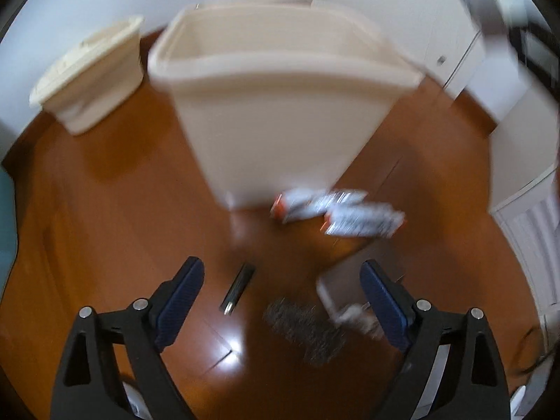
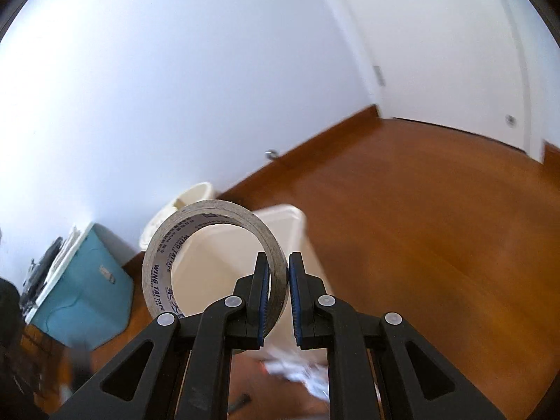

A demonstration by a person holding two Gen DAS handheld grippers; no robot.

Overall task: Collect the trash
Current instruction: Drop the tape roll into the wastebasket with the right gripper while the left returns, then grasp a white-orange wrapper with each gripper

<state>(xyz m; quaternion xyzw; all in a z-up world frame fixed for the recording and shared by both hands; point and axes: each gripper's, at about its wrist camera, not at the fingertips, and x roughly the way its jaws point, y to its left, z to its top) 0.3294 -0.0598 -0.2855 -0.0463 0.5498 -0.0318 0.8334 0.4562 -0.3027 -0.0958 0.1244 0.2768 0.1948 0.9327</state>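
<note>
A tall beige bin (image 1: 276,119) stands open on the wooden floor. At its foot lie two silver wrappers with orange ends (image 1: 336,210). My left gripper (image 1: 281,264) hangs open above the floor with nothing between its fingers. Below it lie a dark cylinder (image 1: 238,288), a grey fuzzy pad (image 1: 304,329) and a pale plastic piece (image 1: 336,287), all blurred. My right gripper (image 2: 278,255) is shut on the wall of a cardboard tape roll (image 2: 164,255), held up in the air above the bin (image 2: 297,224).
A second beige container (image 1: 87,77) sits left of the bin by the white wall. A teal box (image 2: 87,287) with items on top stands at the left. White doors (image 1: 455,35) line the right side. Bare wooden floor (image 2: 420,210) stretches to the right.
</note>
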